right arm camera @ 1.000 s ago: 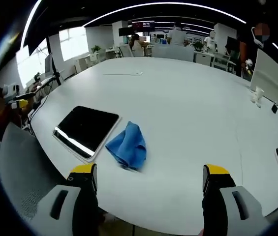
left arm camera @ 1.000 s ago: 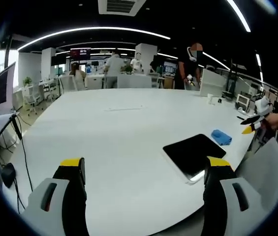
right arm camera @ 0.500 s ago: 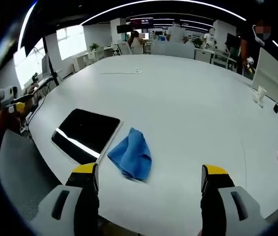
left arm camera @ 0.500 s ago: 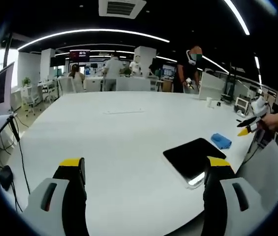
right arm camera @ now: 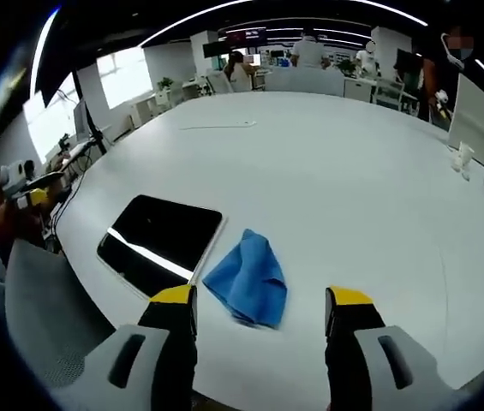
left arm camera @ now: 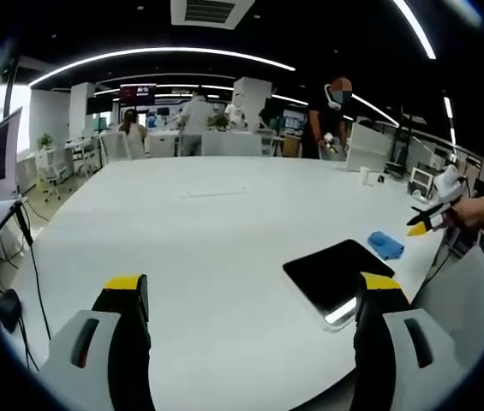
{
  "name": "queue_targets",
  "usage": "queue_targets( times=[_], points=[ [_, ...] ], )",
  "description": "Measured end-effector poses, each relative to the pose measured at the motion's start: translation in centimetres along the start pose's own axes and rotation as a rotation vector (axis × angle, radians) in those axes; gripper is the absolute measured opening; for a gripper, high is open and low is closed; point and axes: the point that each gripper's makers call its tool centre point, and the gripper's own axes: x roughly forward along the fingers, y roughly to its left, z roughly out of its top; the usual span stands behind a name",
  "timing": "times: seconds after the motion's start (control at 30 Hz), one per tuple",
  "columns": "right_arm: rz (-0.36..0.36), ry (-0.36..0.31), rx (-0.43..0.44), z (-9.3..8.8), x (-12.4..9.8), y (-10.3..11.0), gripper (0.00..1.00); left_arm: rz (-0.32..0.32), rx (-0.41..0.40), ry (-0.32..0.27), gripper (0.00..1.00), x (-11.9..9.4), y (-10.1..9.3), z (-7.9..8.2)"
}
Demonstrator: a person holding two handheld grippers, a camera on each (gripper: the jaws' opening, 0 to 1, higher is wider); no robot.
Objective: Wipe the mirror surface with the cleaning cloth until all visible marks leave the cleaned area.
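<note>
— Two jaws of the right gripper (right arm camera: pixel 260 310) are held apart, empty, just short of the blue cleaning cloth (right arm camera: pixel 248 277). How should it be taken?

— Its raised fold should be pinched. The cloth lies on the white table (right arm camera: pixel 353 188) beside the dark mirror (right arm camera: pixel 161 244). The left gripper (left arm camera: pixel 254 295) is spread wide, nothing held.

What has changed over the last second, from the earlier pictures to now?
The right tool has closed in on the blue cloth, which now sits larger and nearer between its jaws, and the jaws stand closer together than before, though open and not yet touching it. The left tool has barely shifted, jaws open as before. Nothing was taken or let go; cloth and mirror lie where they were on the white table.
</note>
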Motion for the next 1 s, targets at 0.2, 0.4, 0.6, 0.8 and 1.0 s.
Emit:
queue_targets(
  times=[0.2,0.4,0.6,0.8,1.0],
  points=[
    [-0.001,0.004,-0.011,1.2,1.0,0.5,0.51,-0.002,0.000,0.004,0.99,0.1,0.1,-0.1],
    [0.002,0.049,-0.014,0.7,2.7,1.3,0.39,-0.019,0.005,0.003,0.99,0.7,-0.5,0.1],
    [-0.004,0.108,0.055,-0.5,5.3,1.8,0.24,-0.038,0.011,-0.014,0.99,1.1,-1.1,0.5],
    [-0.057,0.140,0.044,-1.0,6.9,1.9,0.18,-0.046,0.015,0.017,0.99,0.8,-1.3,-0.5],
    [-0.115,0.172,0.049,-1.1,7.8,1.5,0.04,-0.041,0.013,0.029,0.99,0.4,-1.1,-1.6]
  ],
)
